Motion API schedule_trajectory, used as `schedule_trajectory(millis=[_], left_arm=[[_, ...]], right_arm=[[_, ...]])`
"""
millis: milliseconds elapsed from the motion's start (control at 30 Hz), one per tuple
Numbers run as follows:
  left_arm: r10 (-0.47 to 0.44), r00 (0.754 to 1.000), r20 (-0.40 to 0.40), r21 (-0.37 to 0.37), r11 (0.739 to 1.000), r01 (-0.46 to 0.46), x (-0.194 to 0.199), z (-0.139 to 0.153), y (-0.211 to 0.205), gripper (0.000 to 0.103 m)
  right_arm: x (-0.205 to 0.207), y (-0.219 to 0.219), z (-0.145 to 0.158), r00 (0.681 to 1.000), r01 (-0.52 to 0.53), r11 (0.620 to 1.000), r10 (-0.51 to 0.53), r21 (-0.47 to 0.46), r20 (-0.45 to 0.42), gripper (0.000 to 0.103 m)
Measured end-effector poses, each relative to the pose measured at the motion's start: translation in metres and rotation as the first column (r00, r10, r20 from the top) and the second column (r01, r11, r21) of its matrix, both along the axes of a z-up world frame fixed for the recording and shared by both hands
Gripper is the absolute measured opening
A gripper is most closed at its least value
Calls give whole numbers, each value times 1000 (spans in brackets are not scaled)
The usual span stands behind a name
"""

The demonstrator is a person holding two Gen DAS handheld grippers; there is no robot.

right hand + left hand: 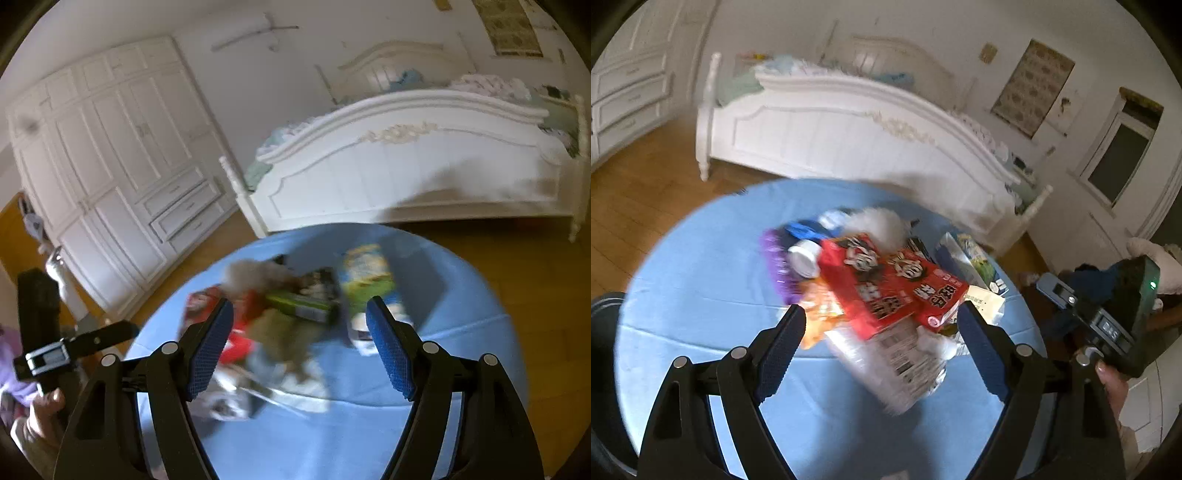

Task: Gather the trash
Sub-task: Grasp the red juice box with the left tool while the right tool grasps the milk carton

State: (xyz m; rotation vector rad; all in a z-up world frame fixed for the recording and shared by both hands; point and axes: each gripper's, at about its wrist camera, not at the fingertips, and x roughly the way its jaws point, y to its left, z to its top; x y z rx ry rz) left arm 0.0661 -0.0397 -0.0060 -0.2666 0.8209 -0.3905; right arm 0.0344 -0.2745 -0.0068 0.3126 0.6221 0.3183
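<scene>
Blue tabletop [701, 280] – trash pile [886, 288] heaped mid-tabletop, red carton [886, 284] on top | left tongs [882, 317] wide, empty | right tongs [299, 314] wide too – nothing held

We see a round table [701, 280] under a light blue cloth, standing on a wooden floor [635, 192]. A heap of trash sits near its middle: 1 red carton [882, 280] on top, a purple wrapper [775, 266] left of the carton, white fluff [882, 221] behind it, a green-and-blue bag [971, 258] to its right. The rest is blurred.
</scene>
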Motion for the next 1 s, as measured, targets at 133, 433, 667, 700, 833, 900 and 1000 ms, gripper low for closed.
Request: schedule_trajectory(millis=[133,433,667,700,833,900,1000], left_arm=[[16,999,-48,5,1000,-16,17,-12,-7,83],[92,986,-138,-17,995,-95,42,-30,-4,82],[97,982,-159,0,995,-98,54,-36,-13,75],[102,981,-164,1,995,-103,56,-38,-13,73],[127,977,-173,-34,990,-134,61,-42,-4,62],[126,978,-168,-45,990,-135,59,-43,-2,61],[117,983,-145,-47,991,-125,54,-40,0,60]], right_arm=[[8,-10,-13,1000,9,1000,-10,-19,-9,74],[80,5,-44,989,-42,991,23,-128,-146,74],[110,12,-76,972,-18,988,-19,-153,-236,72],[110,13,-79,972,-20,988,-16,-151,-235,65],[109,11,-81,976,-22,991,-7,-130,-219,58],[107,10,-80,979,-20,992,-6,-123,-206,57],[99,10,-76,984,-18,995,0,-98,-179,57]])
